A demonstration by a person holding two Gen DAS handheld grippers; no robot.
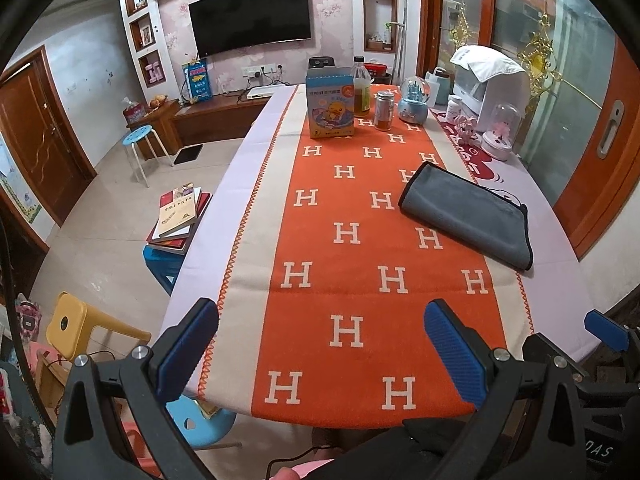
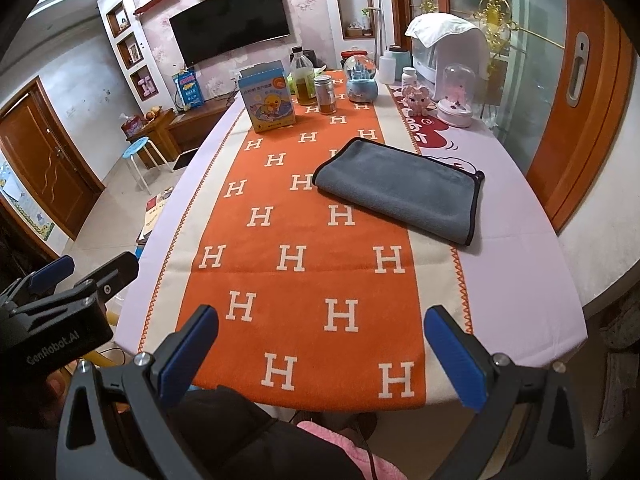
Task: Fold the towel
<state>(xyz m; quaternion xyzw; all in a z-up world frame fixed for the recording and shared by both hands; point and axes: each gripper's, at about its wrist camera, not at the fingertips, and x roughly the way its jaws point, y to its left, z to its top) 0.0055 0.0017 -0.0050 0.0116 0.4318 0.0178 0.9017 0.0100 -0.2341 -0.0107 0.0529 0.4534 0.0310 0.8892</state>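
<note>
A grey towel (image 1: pixel 468 216) with black edging lies folded on the table, at the right side of the orange H-patterned runner (image 1: pixel 352 248). It also shows in the right wrist view (image 2: pixel 400 188). My left gripper (image 1: pixel 320 344) is open and empty, held above the table's near edge, well short of the towel. My right gripper (image 2: pixel 320 348) is open and empty, also over the near edge. The right gripper's blue pad (image 1: pixel 604 330) shows at the right of the left wrist view. The left gripper's body (image 2: pixel 60 304) shows at the left of the right wrist view.
At the table's far end stand a blue duck box (image 1: pixel 330 108), a bottle (image 1: pixel 362 88), a jar (image 1: pixel 385 110), a snow globe (image 1: pixel 414 100), a white appliance (image 1: pixel 492 84) and a glass dome (image 1: pixel 500 132). Stools (image 1: pixel 140 140) and stacked books (image 1: pixel 180 212) sit left of the table.
</note>
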